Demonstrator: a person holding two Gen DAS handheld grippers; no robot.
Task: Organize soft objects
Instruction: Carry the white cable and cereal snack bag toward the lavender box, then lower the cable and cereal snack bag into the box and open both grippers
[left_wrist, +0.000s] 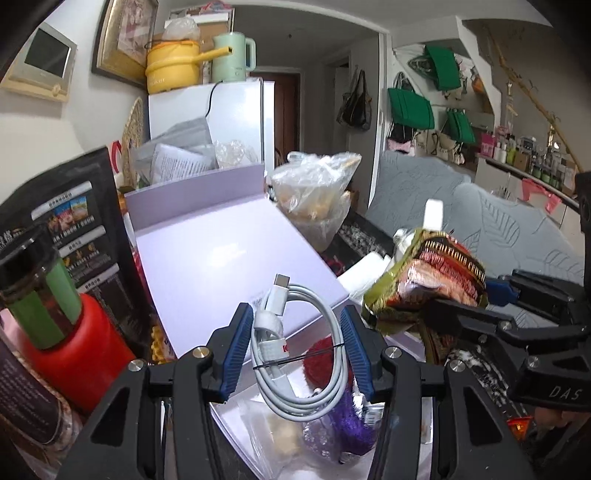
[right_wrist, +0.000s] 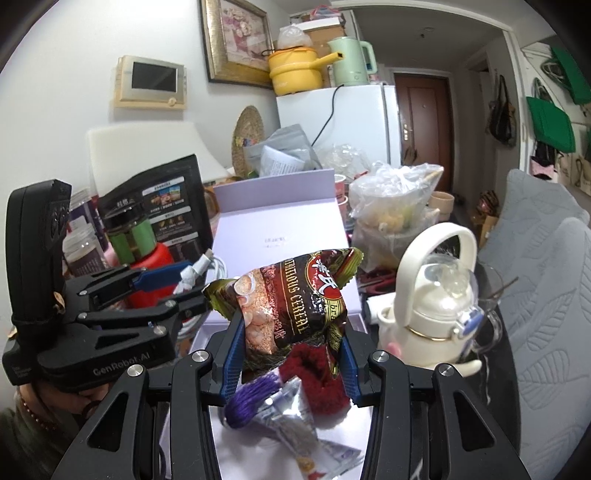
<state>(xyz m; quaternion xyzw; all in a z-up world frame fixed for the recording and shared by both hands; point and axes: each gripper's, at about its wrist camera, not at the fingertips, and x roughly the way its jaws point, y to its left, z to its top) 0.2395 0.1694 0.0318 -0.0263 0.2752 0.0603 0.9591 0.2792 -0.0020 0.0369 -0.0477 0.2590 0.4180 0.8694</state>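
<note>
**White cable and cereal packet both held above the open lilac box**

White is the coiled charging cable (left_wrist: 295, 347) that sits between the two blue pads of the left gripper (left_wrist: 295, 350) in the left wrist view. The gripper is closed only part way, with the pads against the sides of the coil, and the coil hangs with its long axis running away from the camera, plug end farthest. Directly under it lies the open lilac box (left_wrist: 229, 266), and in the lower part of this box I can see a red fluffy thing (left_wrist: 321, 360), a purple fluffy thing (left_wrist: 351, 424) and a clear plastic bag. To the right, slightly higher, the right gripper (left_wrist: 491, 295) carries the cereal packet (left_wrist: 428, 277).

In the right wrist view the right gripper (right_wrist: 291, 343) is closed on the lower part of the cereal packet (right_wrist: 295, 299), which stands upright and tilted a little. The red fluffy thing (right_wrist: 317, 380) and the purple one (right_wrist: 251, 398) lie just below it inside the box (right_wrist: 273, 221). The left gripper (right_wrist: 181, 280) is at the left side, over the box edge, with the cable end (right_wrist: 201, 267) showing.

I judge that both things only need to go straight down; the packet is nearer to the pile.
</note>
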